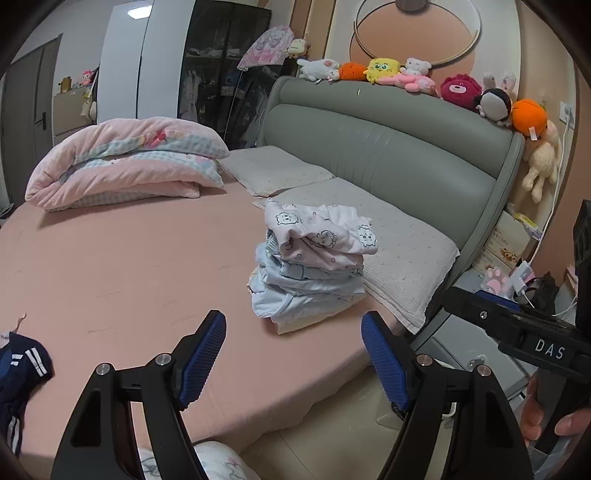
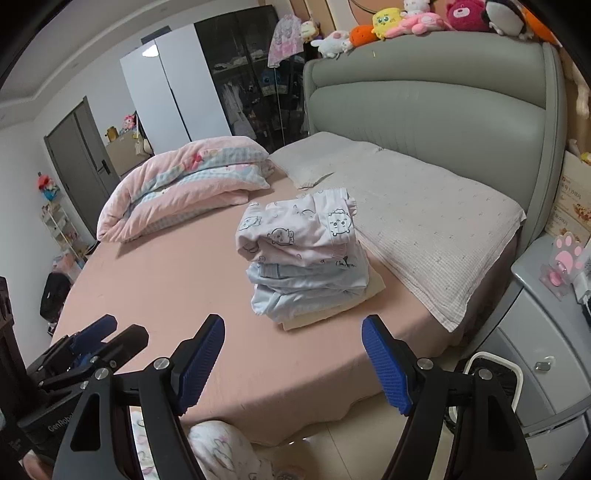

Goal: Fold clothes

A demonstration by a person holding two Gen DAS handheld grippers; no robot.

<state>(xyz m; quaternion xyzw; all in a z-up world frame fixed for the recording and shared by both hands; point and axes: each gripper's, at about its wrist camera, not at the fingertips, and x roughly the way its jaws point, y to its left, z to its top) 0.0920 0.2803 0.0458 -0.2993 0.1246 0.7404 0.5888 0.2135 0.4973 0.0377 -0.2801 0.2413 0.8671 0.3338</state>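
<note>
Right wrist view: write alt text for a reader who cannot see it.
The right gripper hangs open and empty over a pink-sheeted bed, facing a stack of folded clothes beside a pale grey pillow. A folded pink quilt lies further back, plush toys line the grey headboard, and the left gripper shows at lower left.

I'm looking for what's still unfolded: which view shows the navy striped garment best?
The left wrist view: the navy striped garment lies rumpled at the bed's near left edge. The right wrist view doesn't show it at all.
</note>
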